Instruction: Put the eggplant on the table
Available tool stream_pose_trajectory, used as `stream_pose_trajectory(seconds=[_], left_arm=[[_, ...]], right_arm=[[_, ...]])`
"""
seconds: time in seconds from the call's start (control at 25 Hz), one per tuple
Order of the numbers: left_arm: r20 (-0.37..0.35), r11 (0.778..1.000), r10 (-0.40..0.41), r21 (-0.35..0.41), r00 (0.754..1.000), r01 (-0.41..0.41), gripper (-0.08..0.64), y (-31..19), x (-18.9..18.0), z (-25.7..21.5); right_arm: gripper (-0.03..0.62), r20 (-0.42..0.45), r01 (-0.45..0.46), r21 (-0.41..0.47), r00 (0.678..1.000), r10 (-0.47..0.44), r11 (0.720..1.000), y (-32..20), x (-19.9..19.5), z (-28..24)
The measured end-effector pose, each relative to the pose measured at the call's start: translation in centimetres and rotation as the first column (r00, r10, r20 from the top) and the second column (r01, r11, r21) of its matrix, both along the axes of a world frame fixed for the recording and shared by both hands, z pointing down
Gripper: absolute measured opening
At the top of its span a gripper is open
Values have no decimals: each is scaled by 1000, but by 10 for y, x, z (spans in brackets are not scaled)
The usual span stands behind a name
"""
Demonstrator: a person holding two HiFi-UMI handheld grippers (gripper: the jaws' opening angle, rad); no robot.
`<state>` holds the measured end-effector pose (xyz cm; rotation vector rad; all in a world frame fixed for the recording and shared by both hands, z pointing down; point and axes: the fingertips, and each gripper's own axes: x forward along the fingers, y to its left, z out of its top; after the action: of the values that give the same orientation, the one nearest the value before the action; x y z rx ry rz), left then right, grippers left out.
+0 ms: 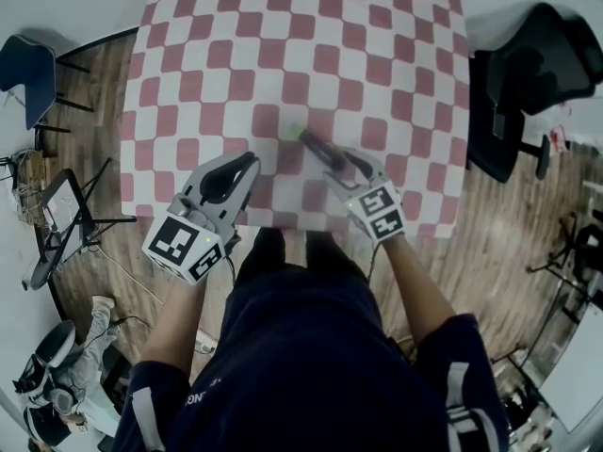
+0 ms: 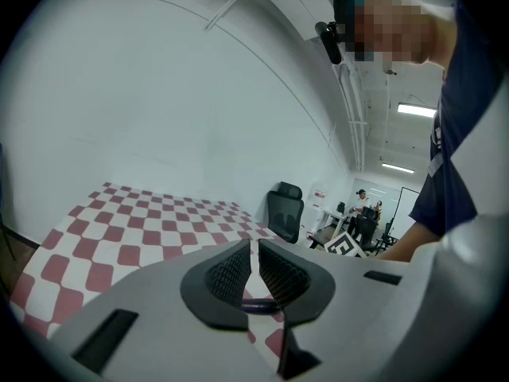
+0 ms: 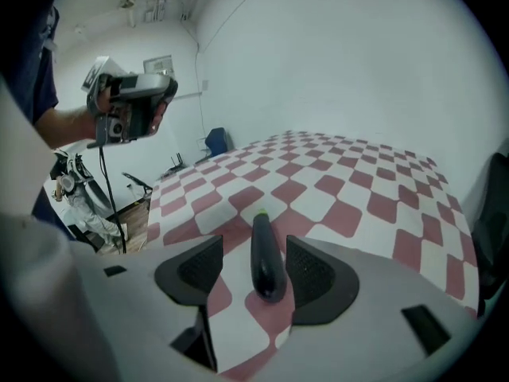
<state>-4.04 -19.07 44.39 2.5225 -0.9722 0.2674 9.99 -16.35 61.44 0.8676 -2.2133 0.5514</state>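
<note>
Between the spread jaws of the right gripper (image 3: 254, 270), the eggplant (image 3: 263, 249) was seen lying on the red-and-white checked table (image 3: 358, 205), its green tip pointed away and its body not clamped by the pads. To its left, the left gripper (image 2: 253, 263) was held over the table's near edge, jaws pressed together on nothing.

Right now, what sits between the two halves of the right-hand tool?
The eggplant, lying on the checkered tablecloth. The right gripper view shows it: the right tool is open, its jaws standing apart on either side of the eggplant.
</note>
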Motion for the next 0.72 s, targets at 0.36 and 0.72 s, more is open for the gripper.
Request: stream_pose_trajectory(seconds=[0.36, 0.72], left_arm=[[-9, 996, 22, 84, 1000, -21, 52, -2, -4, -39], [-22, 989, 45, 144, 999, -41, 52, -3, -5, -67]], right_arm=[[202, 271, -149, 78, 955, 123, 986, -35, 2, -113], [126, 422, -163, 160, 903, 82, 973, -32, -15, -199]])
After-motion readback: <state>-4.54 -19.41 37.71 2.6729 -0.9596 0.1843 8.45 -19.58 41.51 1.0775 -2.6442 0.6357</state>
